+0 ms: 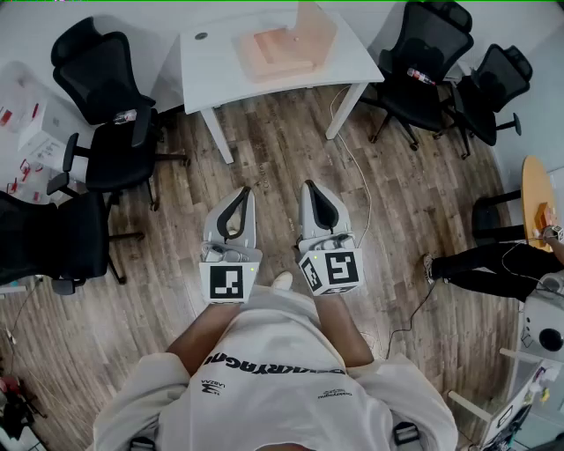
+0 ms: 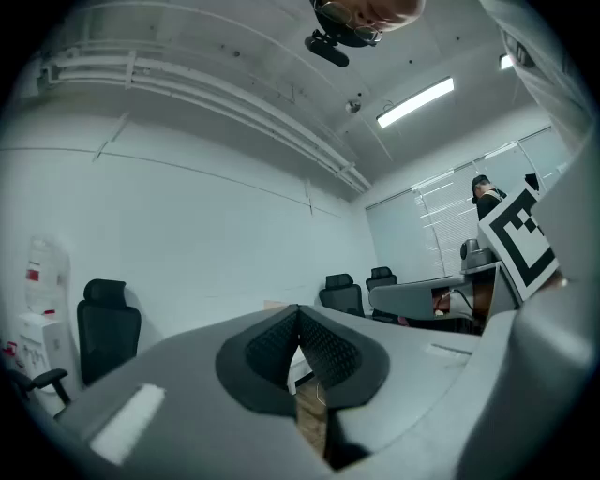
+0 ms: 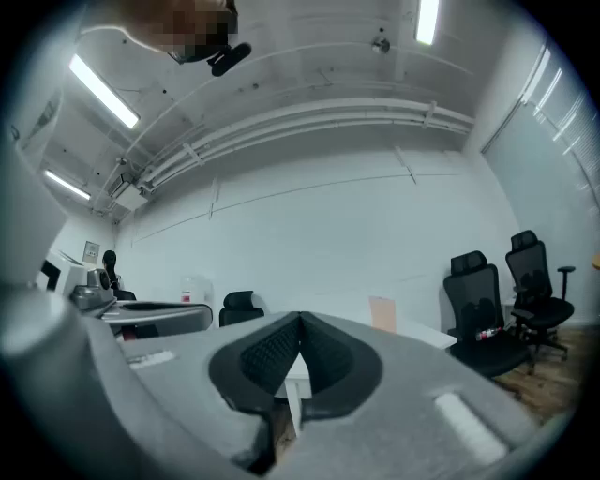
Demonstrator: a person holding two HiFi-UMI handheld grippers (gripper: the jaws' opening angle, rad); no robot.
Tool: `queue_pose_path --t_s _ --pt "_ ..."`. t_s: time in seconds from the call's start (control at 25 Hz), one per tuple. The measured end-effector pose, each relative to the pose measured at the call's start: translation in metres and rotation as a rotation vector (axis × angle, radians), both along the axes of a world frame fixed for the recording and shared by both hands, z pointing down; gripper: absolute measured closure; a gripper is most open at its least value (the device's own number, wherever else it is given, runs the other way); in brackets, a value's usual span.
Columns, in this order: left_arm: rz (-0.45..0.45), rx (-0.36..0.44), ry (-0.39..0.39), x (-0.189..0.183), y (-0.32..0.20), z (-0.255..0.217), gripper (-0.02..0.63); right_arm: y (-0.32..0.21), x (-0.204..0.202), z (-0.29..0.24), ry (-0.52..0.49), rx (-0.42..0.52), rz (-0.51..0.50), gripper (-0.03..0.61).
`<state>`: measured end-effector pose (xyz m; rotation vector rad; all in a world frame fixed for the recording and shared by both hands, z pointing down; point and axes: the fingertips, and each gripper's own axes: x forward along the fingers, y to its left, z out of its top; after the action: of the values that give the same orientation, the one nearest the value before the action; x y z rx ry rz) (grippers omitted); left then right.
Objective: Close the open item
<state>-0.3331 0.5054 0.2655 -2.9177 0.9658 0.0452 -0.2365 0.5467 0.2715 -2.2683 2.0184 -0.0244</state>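
An open peach-coloured box (image 1: pixel 284 46) with its lid (image 1: pixel 315 25) standing up sits on the white table (image 1: pixel 211 62) at the far side of the room. In the right gripper view the box (image 3: pixel 382 312) shows as a small peach panel on that table. I hold both grippers close to my body, over the wooden floor and well short of the table. The left gripper (image 1: pixel 248 190) (image 2: pixel 298 309) is shut with nothing between its jaws. The right gripper (image 1: pixel 307 186) (image 3: pixel 300 317) is shut and empty too.
Black office chairs stand left of the table (image 1: pixel 106 132) and right of it (image 1: pixel 423 62) (image 1: pixel 493 84). A white cable (image 1: pixel 357 176) runs across the floor. A seated person's legs (image 1: pixel 476 264) and a round wooden table (image 1: pixel 533 198) are at the right.
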Motion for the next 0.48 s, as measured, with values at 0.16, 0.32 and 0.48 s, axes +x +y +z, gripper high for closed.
queue_pose_path --t_s 0.16,0.32,0.48 --pt "-0.002 -0.003 -0.006 0.005 0.019 0.0 0.615 0.019 0.004 -0.008 0.012 0.015 -0.013 0.581" --pt "0.007 0.031 -0.013 0.008 0.035 -0.003 0.615 0.034 0.007 -0.005 0.011 0.001 -0.007 0.58" --pt "0.026 0.061 -0.038 0.016 0.044 0.001 0.615 0.039 0.014 0.0 0.007 0.002 -0.018 0.58"
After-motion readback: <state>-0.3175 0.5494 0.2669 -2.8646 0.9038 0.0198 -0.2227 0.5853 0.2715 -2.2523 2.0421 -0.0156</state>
